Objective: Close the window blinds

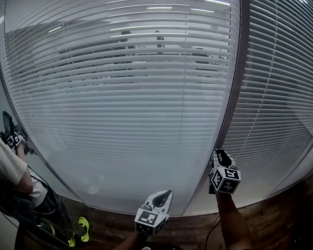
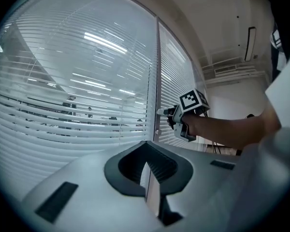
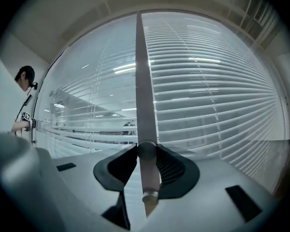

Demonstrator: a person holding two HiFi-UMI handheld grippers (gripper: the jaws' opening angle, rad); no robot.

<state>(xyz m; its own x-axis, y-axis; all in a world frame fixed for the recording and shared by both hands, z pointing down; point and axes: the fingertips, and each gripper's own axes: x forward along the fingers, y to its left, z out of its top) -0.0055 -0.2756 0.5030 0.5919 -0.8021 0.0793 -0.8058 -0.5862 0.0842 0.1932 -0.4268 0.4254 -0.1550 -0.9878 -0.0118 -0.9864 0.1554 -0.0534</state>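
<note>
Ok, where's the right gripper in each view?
Head view: right gripper at lower right, tips up by the post.
Left gripper view: right of centre, tips at the same post.
Right gripper view: bottom centre, shut on the wand.
Landmark: the post between the two blinds, seen in the head and left gripper views.

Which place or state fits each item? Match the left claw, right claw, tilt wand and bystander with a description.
1 left claw
2 right claw
3 tilt wand
4 bystander

a upright before the window
b shut, nothing in it
c by the window's far left edge
d clamped on the wand

Pairs: 1-b, 2-d, 3-a, 4-c
</note>
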